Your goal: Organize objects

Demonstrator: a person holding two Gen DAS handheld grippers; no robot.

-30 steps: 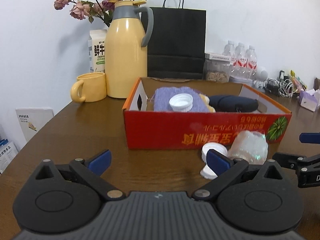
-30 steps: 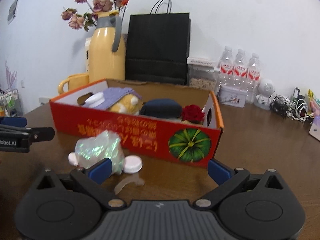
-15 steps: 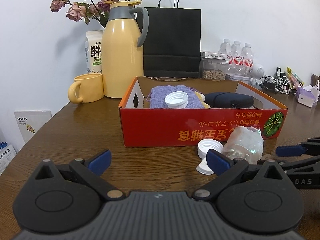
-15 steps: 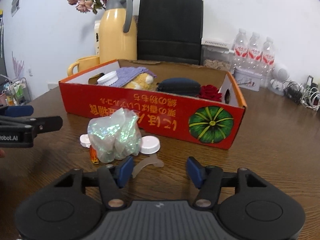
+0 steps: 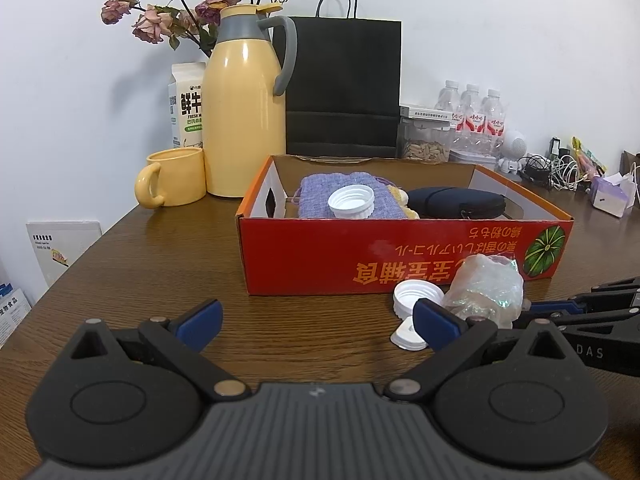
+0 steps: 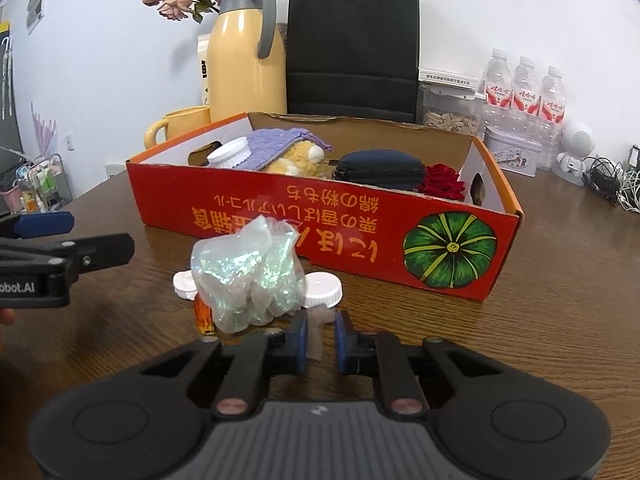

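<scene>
A milk carton [image 5: 188,110] behind the jug reads "鲜牛" and "FRESH M". The red box [image 5: 400,252] carries orange Asian lettering, printed upside down. One gripper [image 5: 592,350] is marked "DAS", the other [image 6: 24,286] "obot.AI". Bottle labels are too small to read.

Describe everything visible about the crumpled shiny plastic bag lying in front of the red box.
The plastic bag is clear, crinkled film with an iridescent green-white shimmer, bunched into a lumpy upright heap. It sits on the wooden table just in front of the red box, apart from its wall as far as can be seen. Two white caps lie at its sides and a small orange item at its base. The right gripper, whose jaws have just been closing, pinches a translucent tail beside it; whether that tail belongs to the bag is unclear.
</scene>
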